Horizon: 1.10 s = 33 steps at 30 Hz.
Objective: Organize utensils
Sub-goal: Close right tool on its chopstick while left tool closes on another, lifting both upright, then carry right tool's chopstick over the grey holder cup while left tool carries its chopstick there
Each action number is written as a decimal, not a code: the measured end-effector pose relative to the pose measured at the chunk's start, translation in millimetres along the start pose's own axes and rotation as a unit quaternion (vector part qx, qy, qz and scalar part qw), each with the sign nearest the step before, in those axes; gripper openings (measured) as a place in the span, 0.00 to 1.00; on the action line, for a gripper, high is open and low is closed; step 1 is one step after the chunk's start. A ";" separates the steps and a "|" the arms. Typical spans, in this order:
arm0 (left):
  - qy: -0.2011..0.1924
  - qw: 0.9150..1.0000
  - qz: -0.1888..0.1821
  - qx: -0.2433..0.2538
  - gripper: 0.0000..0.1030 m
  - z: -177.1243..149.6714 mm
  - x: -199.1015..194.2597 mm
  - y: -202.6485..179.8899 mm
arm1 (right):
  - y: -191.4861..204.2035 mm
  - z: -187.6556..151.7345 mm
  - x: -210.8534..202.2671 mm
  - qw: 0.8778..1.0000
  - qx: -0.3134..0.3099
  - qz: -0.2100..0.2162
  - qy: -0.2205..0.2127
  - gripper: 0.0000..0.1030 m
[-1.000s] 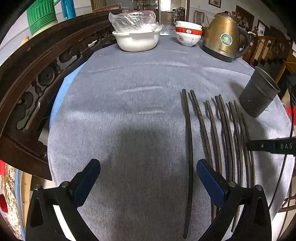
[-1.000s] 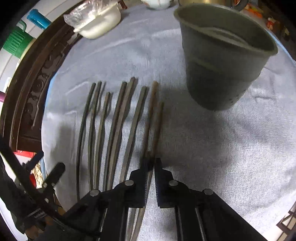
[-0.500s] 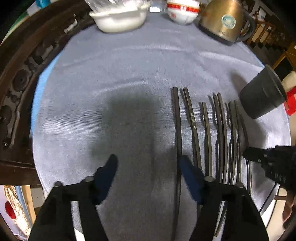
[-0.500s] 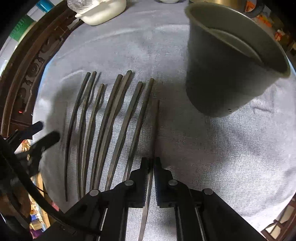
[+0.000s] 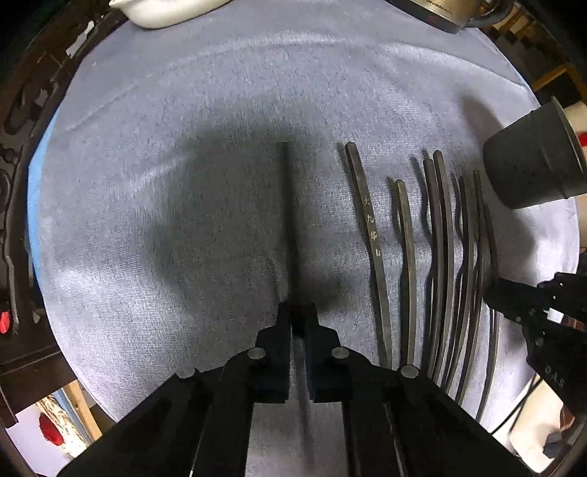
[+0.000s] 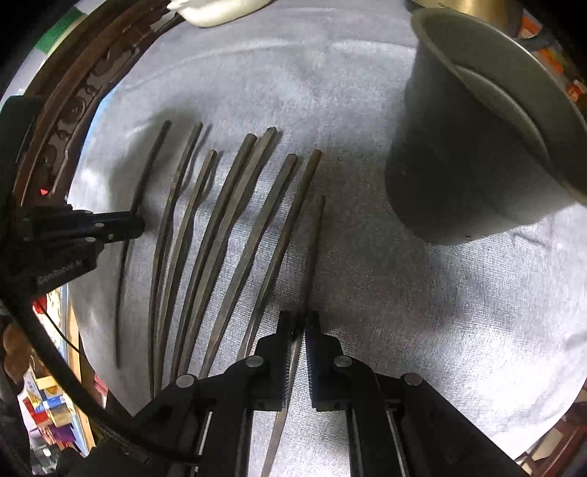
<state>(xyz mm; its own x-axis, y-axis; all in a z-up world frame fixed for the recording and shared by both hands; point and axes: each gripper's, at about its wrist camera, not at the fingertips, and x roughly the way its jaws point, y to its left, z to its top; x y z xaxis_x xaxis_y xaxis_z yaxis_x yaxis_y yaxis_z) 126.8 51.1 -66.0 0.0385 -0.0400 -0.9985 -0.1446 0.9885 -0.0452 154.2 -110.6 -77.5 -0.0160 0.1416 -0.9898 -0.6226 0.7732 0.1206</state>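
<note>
At the row's left end, the left claw (image 5: pixel 297 319) is clamped on the outermost chopstick (image 5: pixel 291 220), whose long axis runs straight ahead along the fingers on the cloth-covered bench (image 5: pixel 183 183). At the right end, the right claw (image 6: pixel 298 323) grips the last chopstick (image 6: pixel 313 249), nearest the dark cup (image 6: pixel 458 165). The sticks are slim, dark and tapered.

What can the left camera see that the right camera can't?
Only the left wrist view shows the white writing on one chopstick and the gold kettle's base. Only the right wrist view looks into the grey cup's open mouth. Both show the row of dark chopsticks on the grey cloth, the white bowl, and each hand-held gripper, left and right, shut on a chopstick.
</note>
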 end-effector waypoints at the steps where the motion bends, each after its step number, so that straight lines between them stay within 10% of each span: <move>1: -0.006 1.000 -0.004 -0.003 0.06 -0.9 -1.4 3.8 | 3.8 3.5 2.5 1.000 -0.001 0.000 0.002 0.09; 8: -0.115 0.992 -0.028 -0.037 0.06 -33.1 -46.3 32.5 | 8.9 -14.5 -16.1 0.998 0.013 0.019 -0.051 0.06; 17: -0.267 0.958 -0.049 -0.089 0.06 -66.1 -107.4 41.3 | 8.5 -43.0 -95.6 0.980 0.047 0.025 -0.192 0.06; 26: -0.428 0.893 -0.021 -0.135 0.06 -88.1 -123.0 45.1 | -0.7 -71.0 -145.1 0.909 0.109 -0.031 -0.401 0.06; 33: -0.469 0.875 0.007 -0.122 0.06 -102.1 -99.9 33.1 | 17.0 -86.2 -122.5 0.869 0.103 -0.108 -0.471 0.06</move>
<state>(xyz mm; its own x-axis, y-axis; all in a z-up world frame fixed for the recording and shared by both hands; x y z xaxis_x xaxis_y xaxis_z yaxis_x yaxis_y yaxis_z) 17.1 72.9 28.9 0.8126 0.2227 -0.5387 -0.3540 0.9227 -0.1526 78.1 -168.1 39.3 0.7924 0.3483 -0.5008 -0.3771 0.9250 0.0467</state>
